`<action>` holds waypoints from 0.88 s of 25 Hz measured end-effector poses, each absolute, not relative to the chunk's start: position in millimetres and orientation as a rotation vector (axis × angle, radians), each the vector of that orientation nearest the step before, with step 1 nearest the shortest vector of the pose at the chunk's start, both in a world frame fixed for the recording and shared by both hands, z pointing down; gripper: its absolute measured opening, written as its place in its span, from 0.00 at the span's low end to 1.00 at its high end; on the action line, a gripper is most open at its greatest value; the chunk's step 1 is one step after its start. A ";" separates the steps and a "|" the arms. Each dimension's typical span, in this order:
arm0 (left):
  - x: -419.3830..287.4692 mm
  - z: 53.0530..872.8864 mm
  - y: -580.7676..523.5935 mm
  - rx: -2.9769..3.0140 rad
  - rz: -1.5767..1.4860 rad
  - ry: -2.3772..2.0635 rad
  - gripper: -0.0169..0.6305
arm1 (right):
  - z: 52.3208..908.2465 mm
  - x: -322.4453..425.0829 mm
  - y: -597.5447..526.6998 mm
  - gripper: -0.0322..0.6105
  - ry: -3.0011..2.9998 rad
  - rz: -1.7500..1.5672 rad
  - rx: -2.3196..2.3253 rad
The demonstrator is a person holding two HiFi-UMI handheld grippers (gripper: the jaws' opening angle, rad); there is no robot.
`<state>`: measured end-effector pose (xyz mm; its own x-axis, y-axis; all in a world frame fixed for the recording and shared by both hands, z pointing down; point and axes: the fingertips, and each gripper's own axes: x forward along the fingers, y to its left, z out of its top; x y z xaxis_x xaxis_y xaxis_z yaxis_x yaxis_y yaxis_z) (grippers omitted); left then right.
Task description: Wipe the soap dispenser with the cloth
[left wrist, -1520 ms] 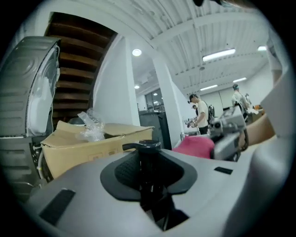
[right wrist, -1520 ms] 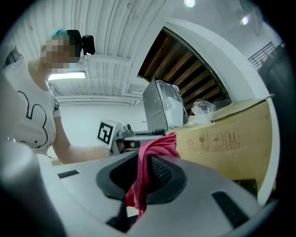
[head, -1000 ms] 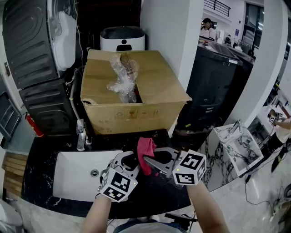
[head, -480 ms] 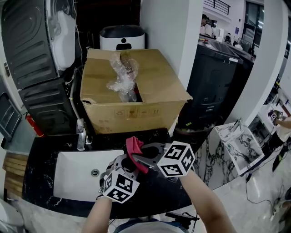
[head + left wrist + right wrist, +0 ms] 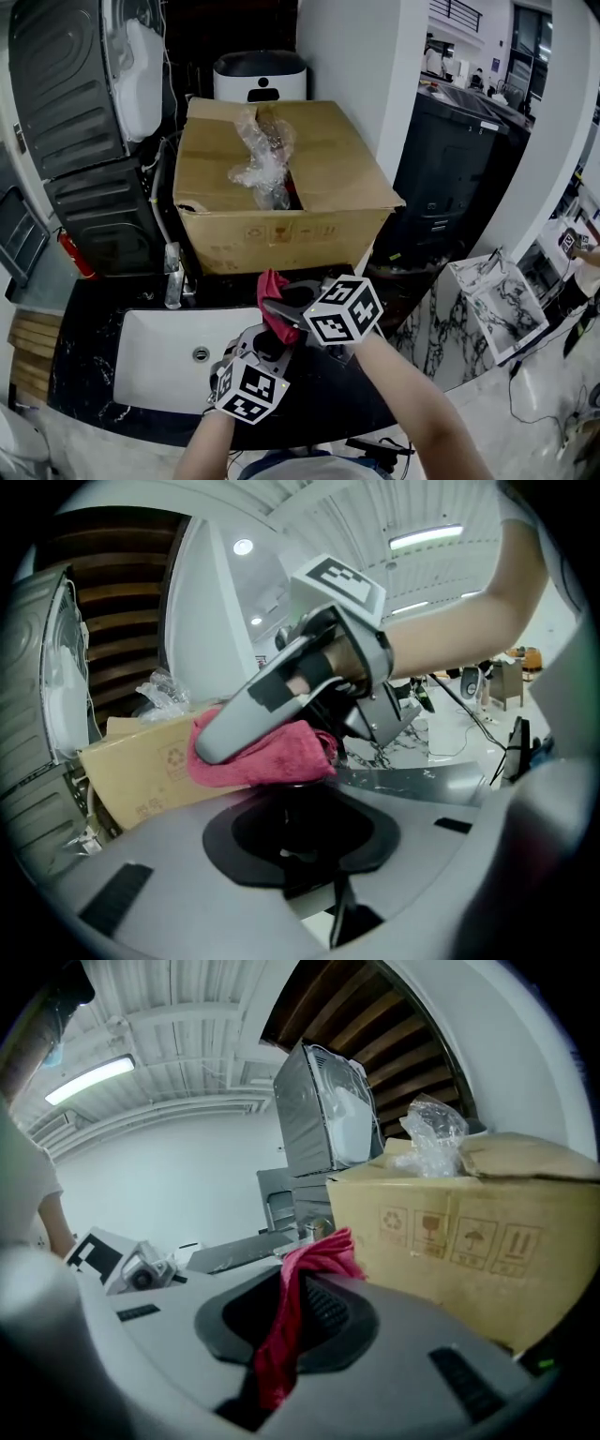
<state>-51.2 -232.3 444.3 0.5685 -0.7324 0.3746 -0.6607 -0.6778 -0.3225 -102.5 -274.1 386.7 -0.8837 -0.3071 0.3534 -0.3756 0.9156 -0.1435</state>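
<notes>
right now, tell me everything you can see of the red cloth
The cloth is a small pinkish-red towel, soft and nubby like terry, bunched and creased. The right gripper has its fingers shut on it, with a fold trailing down between them. It is held over the dark counter, and its bunched end sits on top of a dark object held in the left gripper.

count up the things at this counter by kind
grippers: 2 (left gripper, right gripper)
red cloth: 1
soap dispenser: 1
cardboard box: 1
sink: 1
faucet: 1
total: 7
</notes>
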 end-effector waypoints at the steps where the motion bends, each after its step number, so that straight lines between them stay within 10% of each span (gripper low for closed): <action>1: -53.1 444.8 -230.8 -2.660 -0.714 1.198 0.20 | 389.4 -99.6 -280.7 0.12 -2.733 0.286 0.559; 22: -99.5 416.4 -311.6 -2.812 -0.213 1.684 0.19 | 355.2 57.8 -266.4 0.12 -2.970 0.493 1.332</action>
<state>-99.5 -311.6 416.4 0.4684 -0.8642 0.1836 -0.8827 -0.4666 0.0555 57.8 -266.4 355.2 -0.6630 -0.7485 -0.0146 -0.7036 0.6296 -0.3295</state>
